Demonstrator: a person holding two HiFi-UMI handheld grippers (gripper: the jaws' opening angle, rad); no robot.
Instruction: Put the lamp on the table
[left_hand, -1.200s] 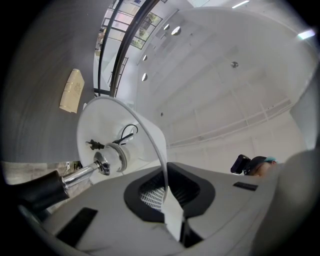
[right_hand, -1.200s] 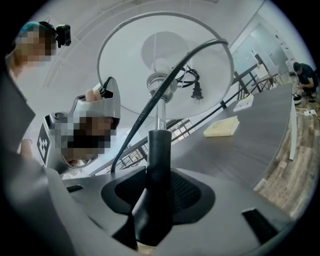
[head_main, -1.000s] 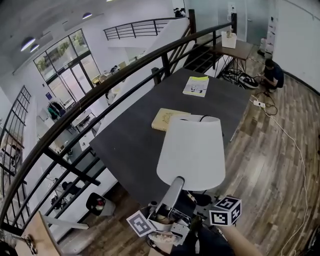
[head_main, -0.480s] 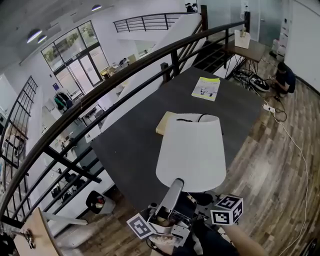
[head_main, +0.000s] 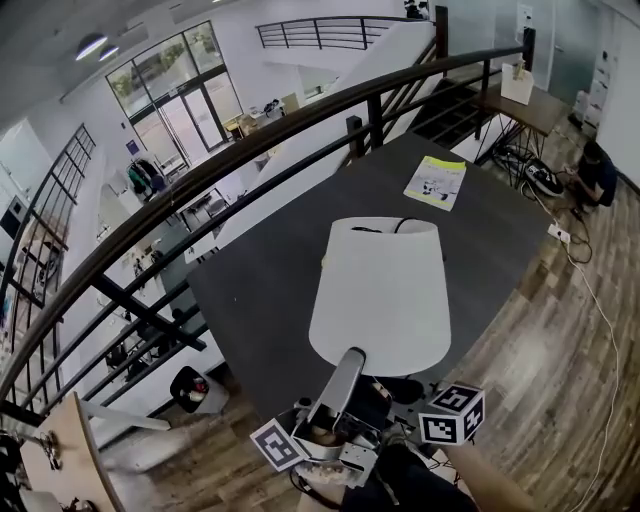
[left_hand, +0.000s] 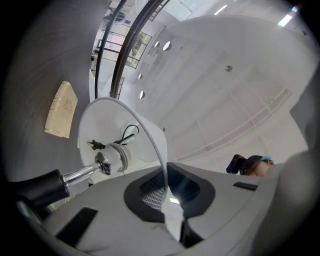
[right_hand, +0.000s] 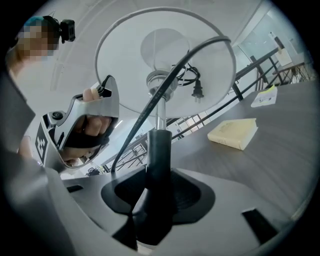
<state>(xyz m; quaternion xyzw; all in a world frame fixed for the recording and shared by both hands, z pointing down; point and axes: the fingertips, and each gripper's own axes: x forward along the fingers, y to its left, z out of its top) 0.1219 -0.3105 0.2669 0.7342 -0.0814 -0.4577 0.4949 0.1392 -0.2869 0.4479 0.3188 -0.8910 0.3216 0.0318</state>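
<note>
The lamp has a white shade (head_main: 380, 295), a chrome socket (left_hand: 112, 157) and a black stem (right_hand: 159, 155). It hangs tilted over the near edge of the dark table (head_main: 270, 290). My left gripper (head_main: 352, 360) is shut on the shade's thin lower rim (left_hand: 162, 165). My right gripper (head_main: 405, 392) sits under the shade, closed round the black stem. The lamp's black cord and plug (right_hand: 196, 90) dangle inside the shade.
A tan book (right_hand: 234, 132) lies on the table, mostly hidden behind the shade in the head view. A magazine (head_main: 436, 183) lies at the far end. A black railing (head_main: 200, 190) runs along the table's left side. A person (head_main: 600, 165) crouches on the wood floor far right.
The lamp has moved forward over the table, and its shade now covers the tan book in the head view. Both grips are unchanged.
</note>
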